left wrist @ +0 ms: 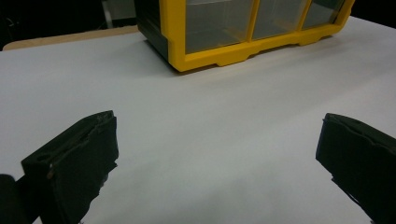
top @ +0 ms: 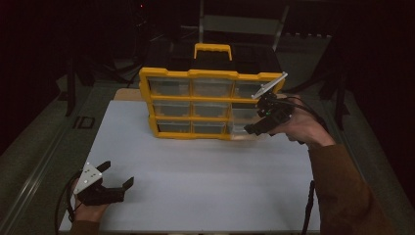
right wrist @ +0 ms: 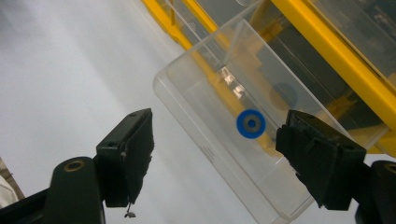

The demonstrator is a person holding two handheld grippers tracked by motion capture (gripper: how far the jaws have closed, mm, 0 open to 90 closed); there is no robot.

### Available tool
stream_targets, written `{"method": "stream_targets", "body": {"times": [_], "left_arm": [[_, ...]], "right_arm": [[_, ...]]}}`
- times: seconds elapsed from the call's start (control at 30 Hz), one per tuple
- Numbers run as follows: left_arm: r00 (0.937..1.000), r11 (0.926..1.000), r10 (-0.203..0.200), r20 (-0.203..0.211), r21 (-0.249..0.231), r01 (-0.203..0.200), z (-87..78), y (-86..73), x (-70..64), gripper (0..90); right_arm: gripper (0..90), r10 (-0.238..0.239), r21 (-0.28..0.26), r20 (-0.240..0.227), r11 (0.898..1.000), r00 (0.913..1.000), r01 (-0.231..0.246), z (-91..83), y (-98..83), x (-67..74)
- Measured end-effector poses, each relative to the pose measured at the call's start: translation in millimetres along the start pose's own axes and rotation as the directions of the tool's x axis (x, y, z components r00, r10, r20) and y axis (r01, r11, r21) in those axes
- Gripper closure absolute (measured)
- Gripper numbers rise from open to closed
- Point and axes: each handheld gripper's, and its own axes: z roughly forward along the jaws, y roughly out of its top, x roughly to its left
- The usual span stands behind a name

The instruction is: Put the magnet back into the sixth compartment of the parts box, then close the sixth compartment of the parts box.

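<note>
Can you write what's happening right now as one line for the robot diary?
right gripper: open, at pulled-out clear drawer | blue ring in drawer | yellow organizer upright | left gripper: open, idle, on white table

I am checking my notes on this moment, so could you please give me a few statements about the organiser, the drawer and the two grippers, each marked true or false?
1. The yellow plastic organiser with clear drawers stands upright on the white table. True.
2. The clear plastic drawer at its lower right is pushed fully in. False: it is pulled out toward the right gripper.
3. A small blue ring lies in that drawer. True.
4. The right gripper is shut on the ring. False: its fingers are apart, the ring between them in the right gripper view.
5. The left gripper is open near the table's front left. True.
</note>
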Motion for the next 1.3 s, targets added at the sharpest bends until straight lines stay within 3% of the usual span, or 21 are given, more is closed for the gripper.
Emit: {"method": "stream_targets", "body": {"times": [0.6,1.3], "left_arm": [[1.0,1.0,0.001,-0.002,-0.001,-0.001,-0.2,0.2,-0.2,0.0],[1.0,1.0,0.002,-0.002,0.0,-0.002,0.0,0.3,-0.4,0.0]], "right_arm": [[25.2,-0.011,-0.016,-0.006,1.0,0.9999,0.011,-3.3,-5.7,4.6],[29.5,-0.009,-0.05,-0.014,0.999,0.9999,0.009,-13.9,-24.4,10.6]]}}
